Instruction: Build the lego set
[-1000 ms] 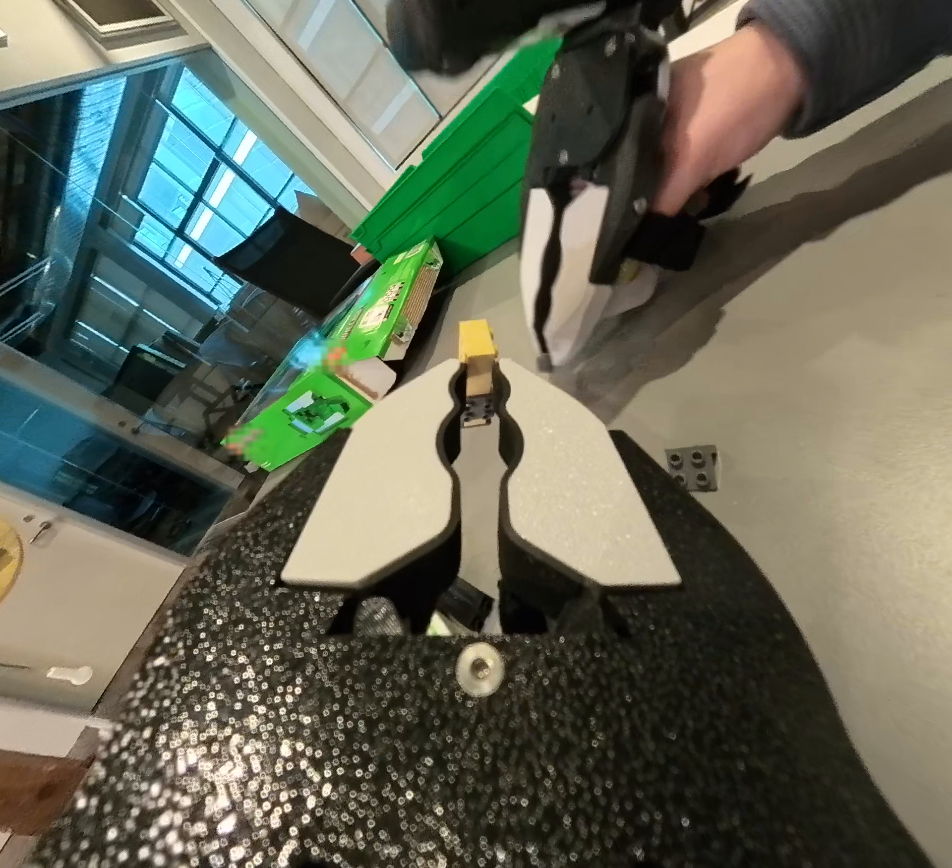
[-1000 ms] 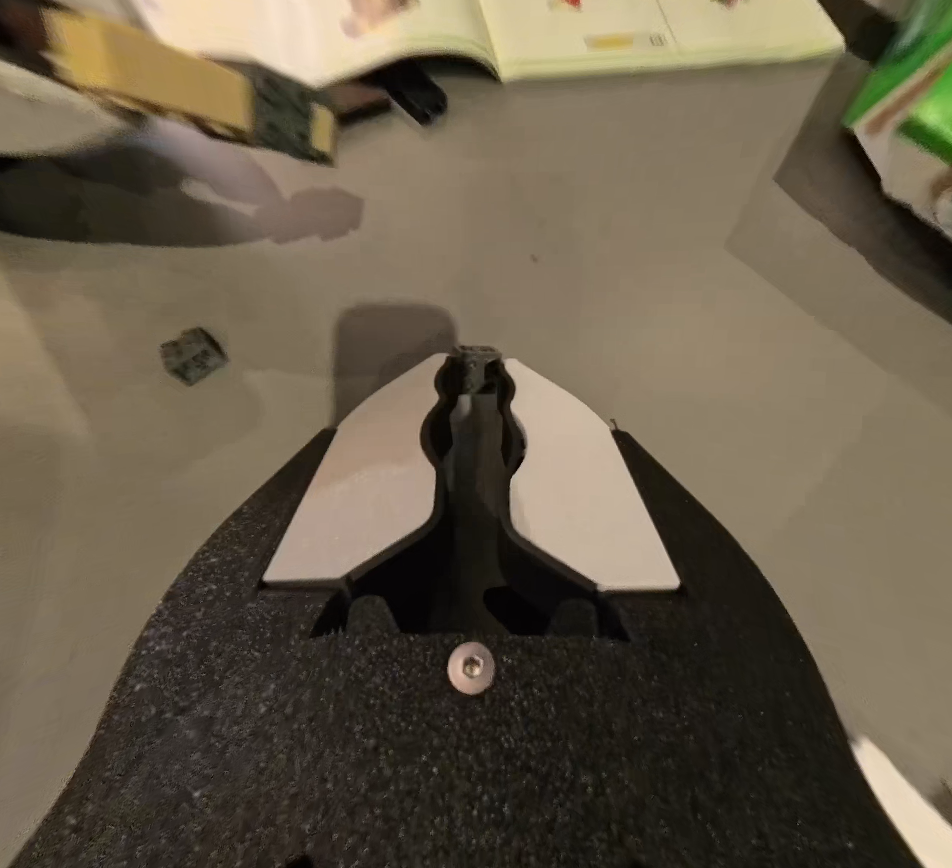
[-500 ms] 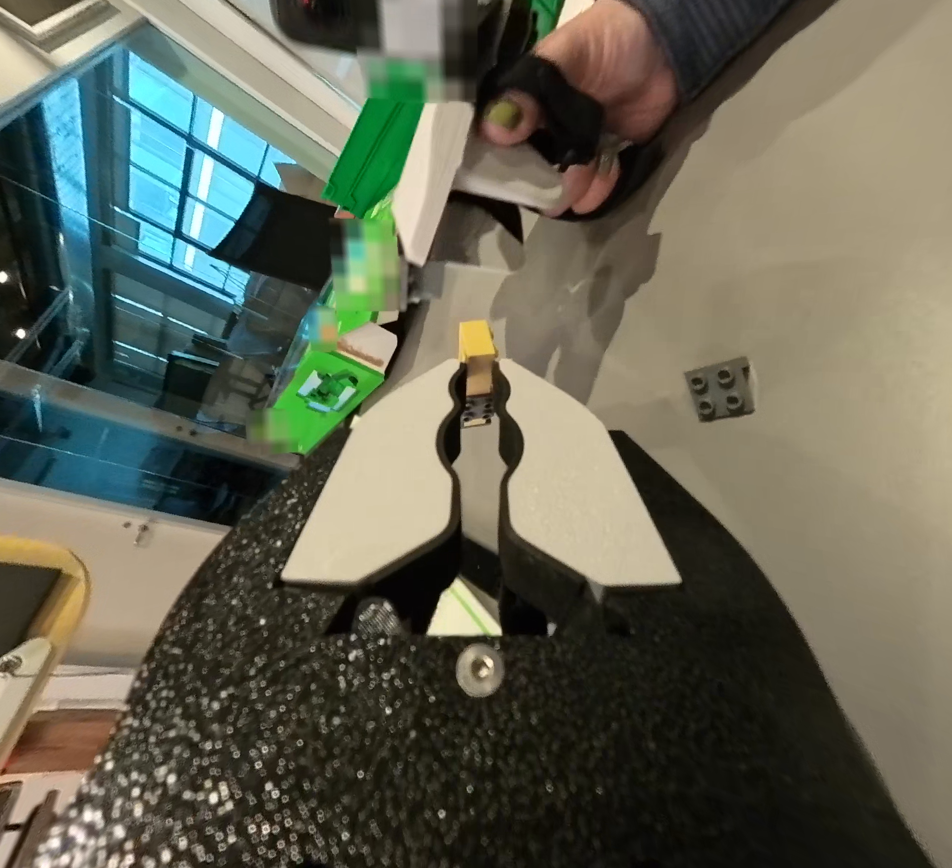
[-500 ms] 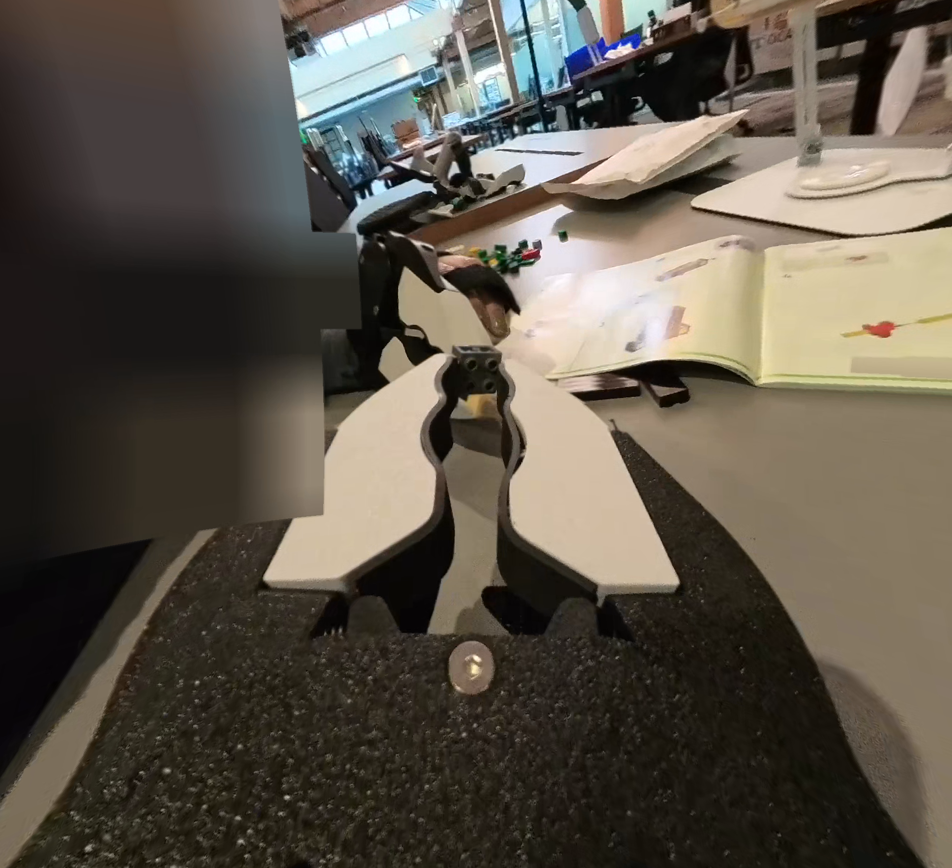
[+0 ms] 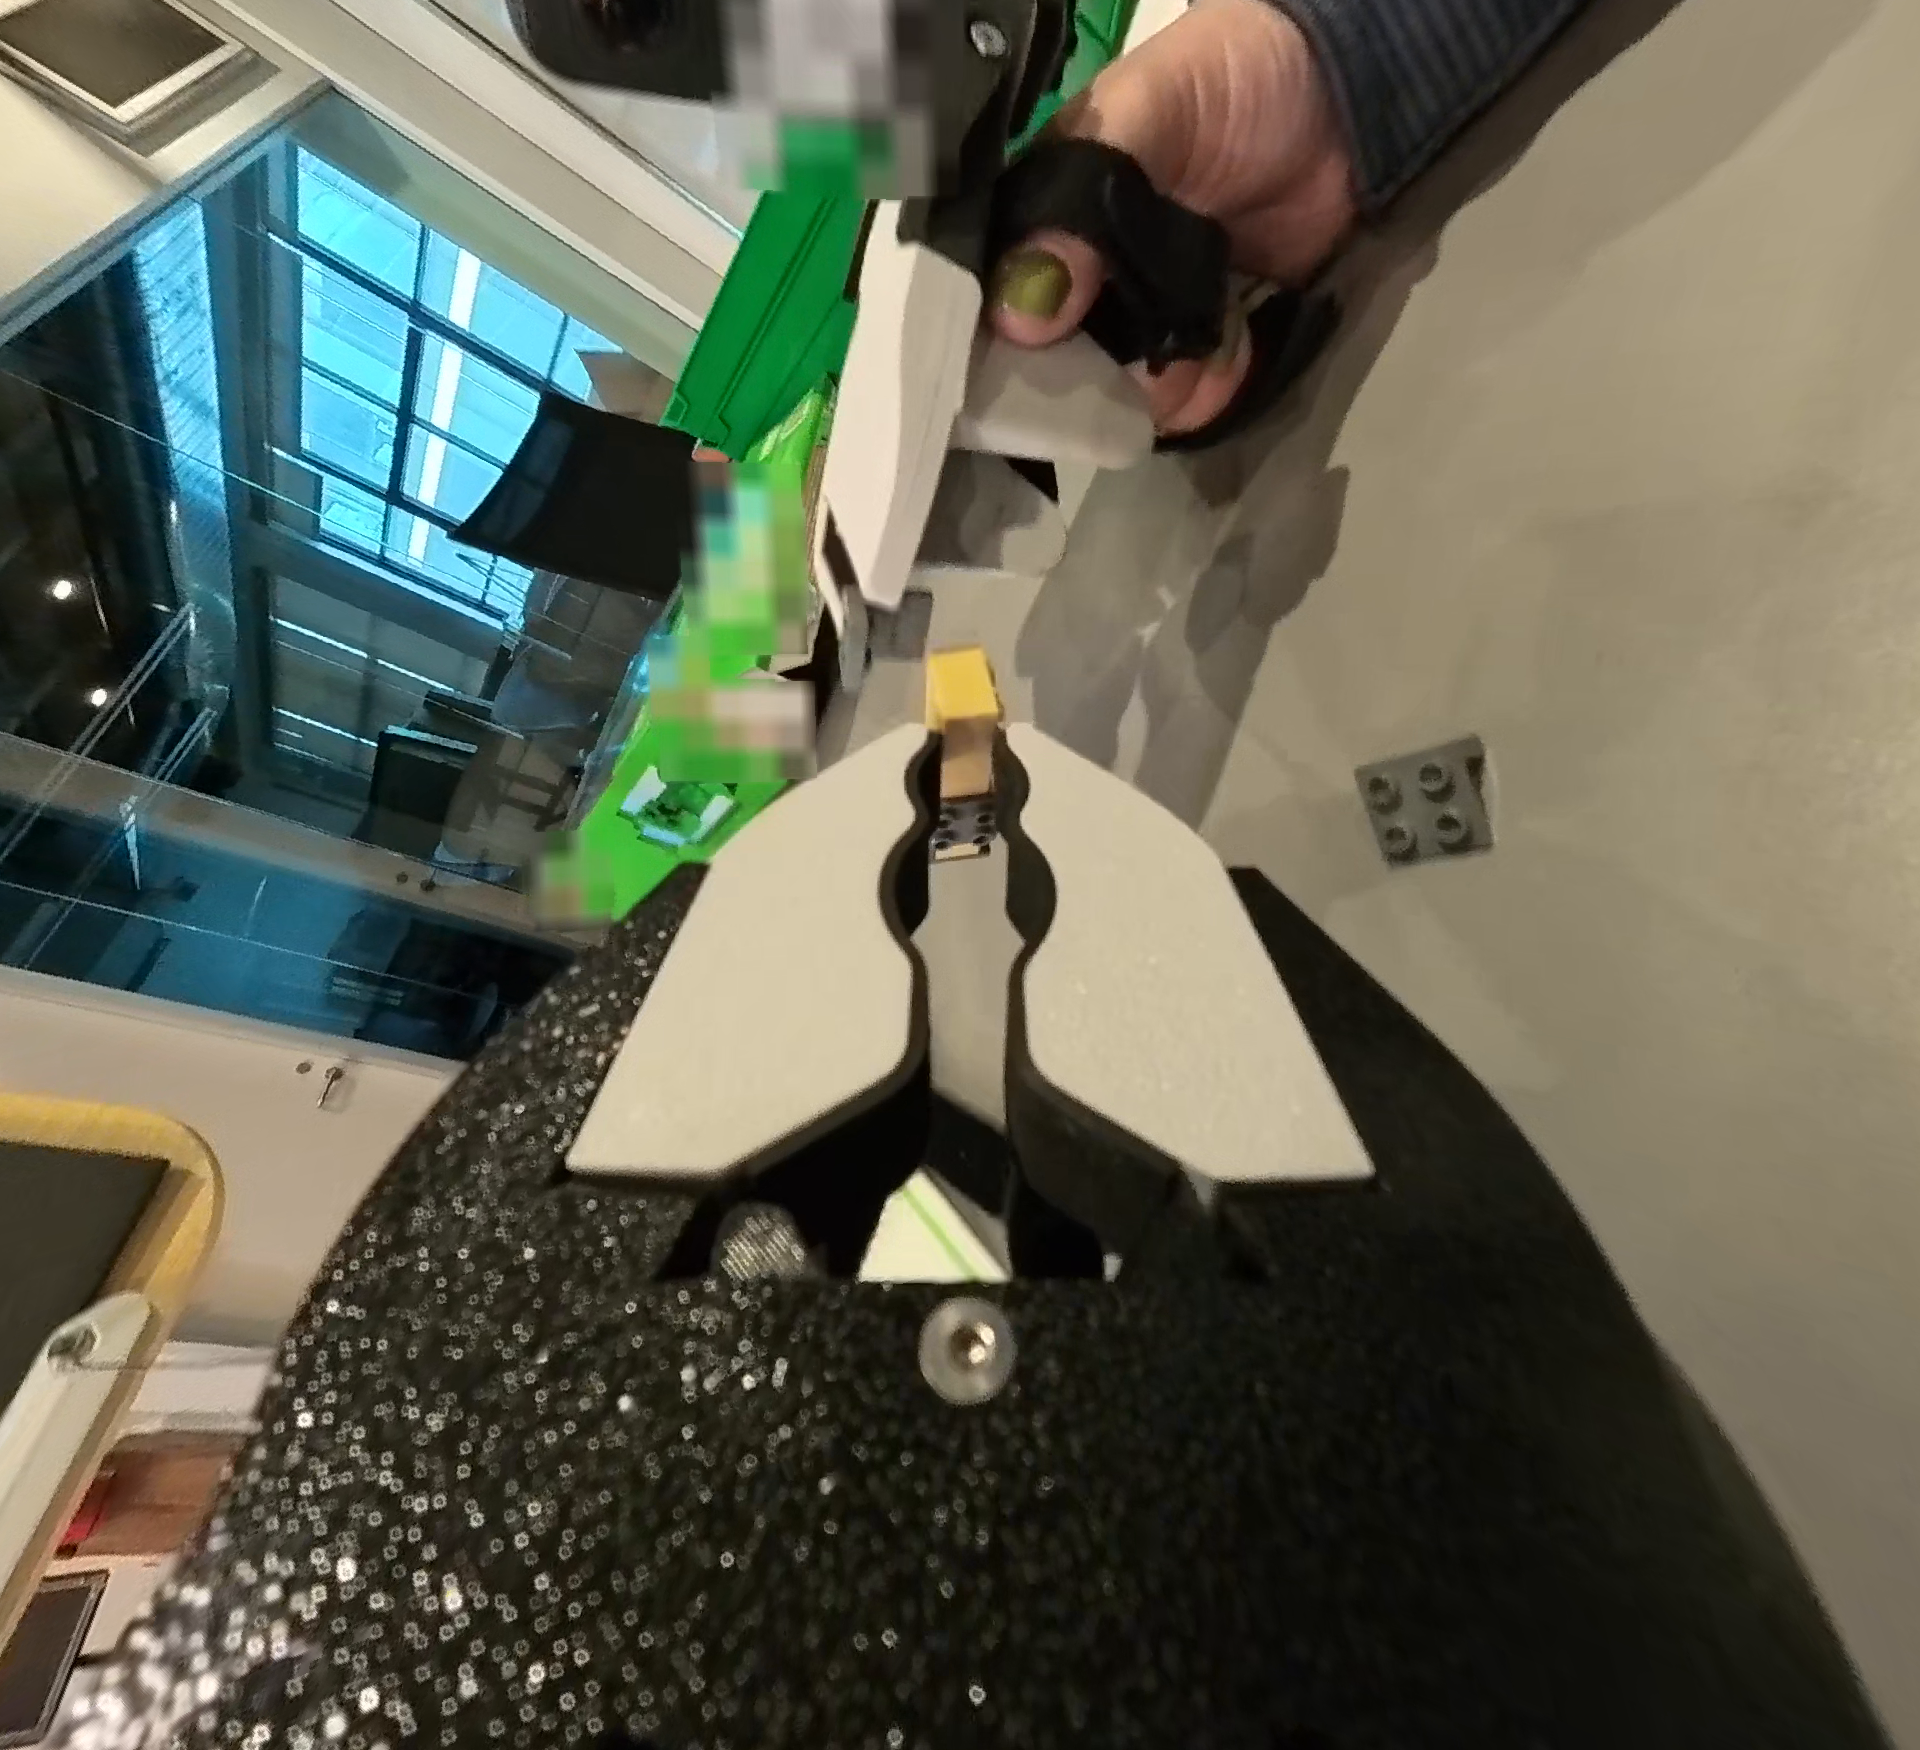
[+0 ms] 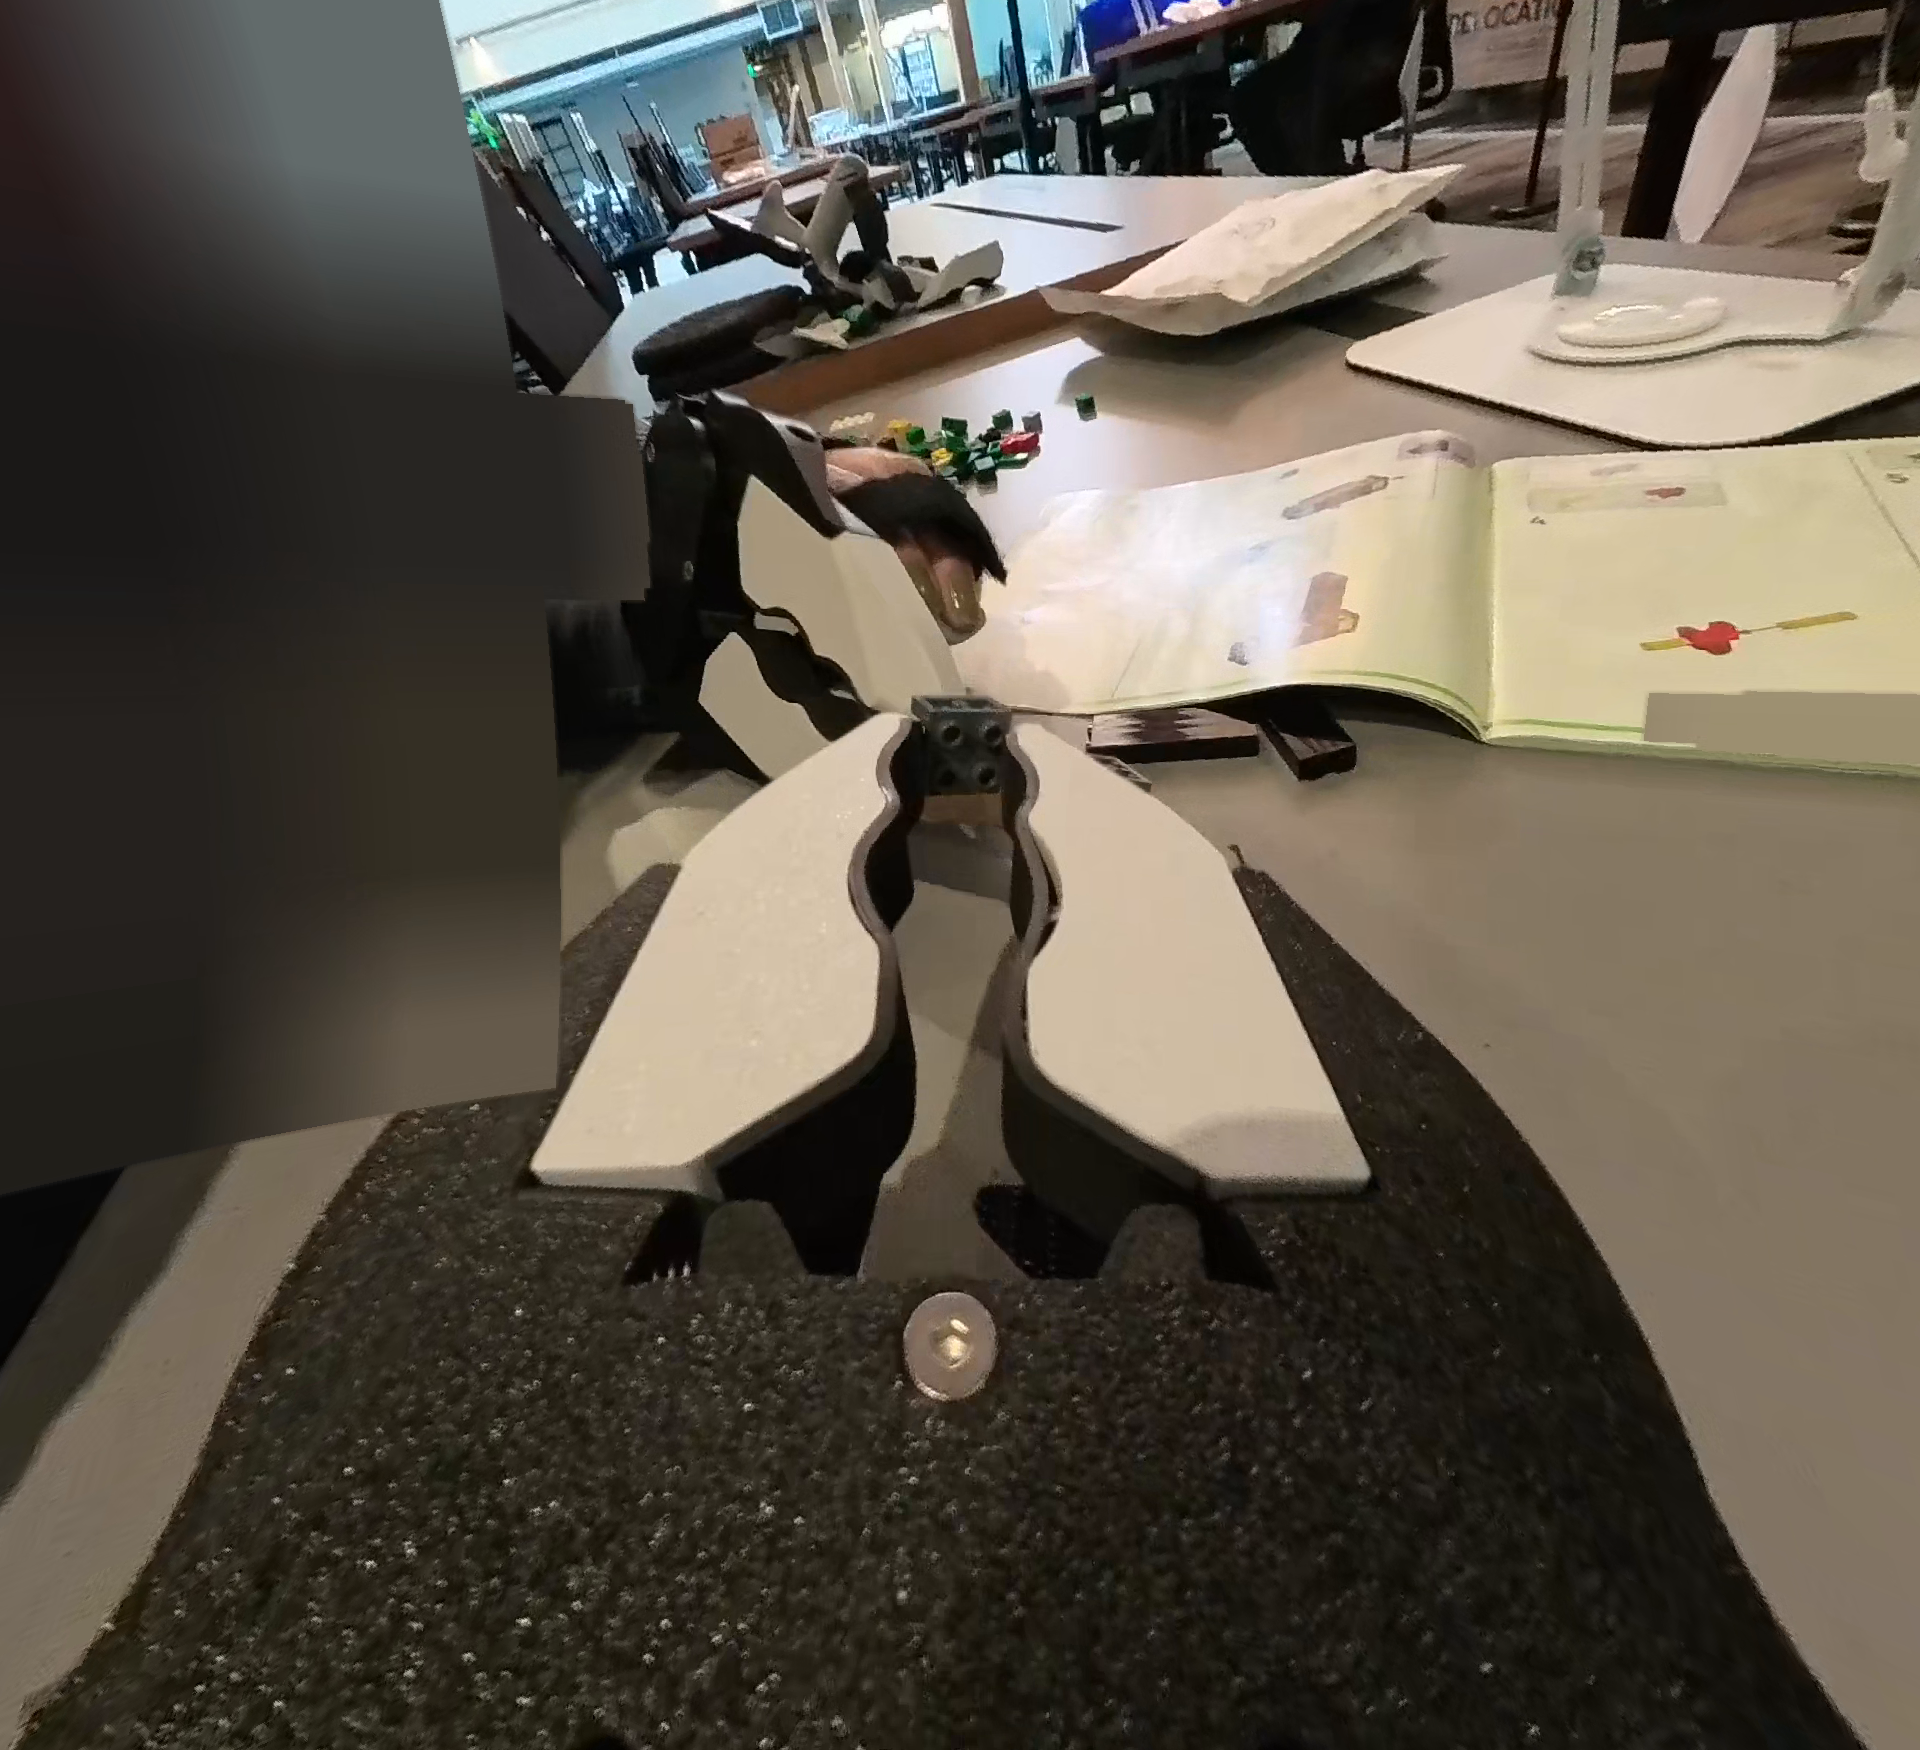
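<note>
Your left gripper [image 5: 966, 770] is clenching a small stacked Lego piece [image 5: 964, 744] — a yellow block at the far end, a tan section in the middle, and a dark studded part nearest the camera — pinched right at the fingertips and sticking out past them. Your right gripper [image 6: 961, 755] is grasping a dark grey brick [image 6: 963, 742] at its tips, with four studs facing the camera.

In the left wrist view, your right hand [image 5: 1216, 173] in a grey-blue ribbed sleeve is holding the other gripper above and just beyond the stacked piece, its white fingers [image 5: 904, 443] pointing down toward it; whether the two are touching cannot be told. A loose grey 2x2 plate [image 5: 1429, 801] is lying studs-up on the grey table [image 5: 1662, 661], off to the right of your left gripper and apart from it.

In the right wrist view, the open instruction booklet [image 6: 1507, 599] is lying on the table past the brick, with dark brown pieces [image 6: 1226, 732] just in front of its near edge. A scatter of small green, red and yellow bricks [image 6: 966, 443] is sitting farther back — well apart from both grippers.
</note>
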### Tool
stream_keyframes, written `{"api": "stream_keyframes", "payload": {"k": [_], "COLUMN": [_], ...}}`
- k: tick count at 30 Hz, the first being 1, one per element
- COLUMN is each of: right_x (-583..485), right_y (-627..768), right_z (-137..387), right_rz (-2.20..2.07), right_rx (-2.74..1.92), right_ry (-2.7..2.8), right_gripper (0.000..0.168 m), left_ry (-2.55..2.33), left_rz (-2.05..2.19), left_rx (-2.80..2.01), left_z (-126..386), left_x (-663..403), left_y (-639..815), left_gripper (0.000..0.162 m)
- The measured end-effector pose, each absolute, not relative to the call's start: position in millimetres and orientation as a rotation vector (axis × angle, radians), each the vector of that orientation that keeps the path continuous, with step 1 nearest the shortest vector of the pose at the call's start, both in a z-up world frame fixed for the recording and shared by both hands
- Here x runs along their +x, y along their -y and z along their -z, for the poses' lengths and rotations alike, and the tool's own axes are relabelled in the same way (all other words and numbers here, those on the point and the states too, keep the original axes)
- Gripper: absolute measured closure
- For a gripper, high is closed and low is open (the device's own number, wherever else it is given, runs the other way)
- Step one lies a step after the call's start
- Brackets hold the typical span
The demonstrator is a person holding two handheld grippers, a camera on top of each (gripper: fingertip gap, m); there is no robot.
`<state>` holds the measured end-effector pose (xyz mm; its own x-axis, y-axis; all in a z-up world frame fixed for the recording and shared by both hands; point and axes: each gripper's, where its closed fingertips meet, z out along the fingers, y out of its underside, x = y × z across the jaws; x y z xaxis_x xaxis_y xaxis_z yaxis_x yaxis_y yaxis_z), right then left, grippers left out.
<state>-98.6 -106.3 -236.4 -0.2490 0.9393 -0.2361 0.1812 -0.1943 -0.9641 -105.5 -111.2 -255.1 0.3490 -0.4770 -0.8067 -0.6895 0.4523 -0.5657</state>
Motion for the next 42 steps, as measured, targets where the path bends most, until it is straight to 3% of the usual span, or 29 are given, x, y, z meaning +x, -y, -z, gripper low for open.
{"api": "stream_keyframes", "payload": {"k": [25,42], "right_x": [-100,-90], "right_y": [107,109], "right_z": [255,275], "right_rz": [-1.436,-1.164], "right_rx": [-1.492,-1.580], "right_ry": [1.497,1.659], "right_gripper": [0.155,0.155], "left_ry": [-1.333,-1.456], "left_rz": [-0.226,-0.291], "left_rx": [-1.160,-1.148], "left_z": [258,274], "left_x": [-105,-98], "left_y": [116,117], "left_gripper": [0.153,0.153]}}
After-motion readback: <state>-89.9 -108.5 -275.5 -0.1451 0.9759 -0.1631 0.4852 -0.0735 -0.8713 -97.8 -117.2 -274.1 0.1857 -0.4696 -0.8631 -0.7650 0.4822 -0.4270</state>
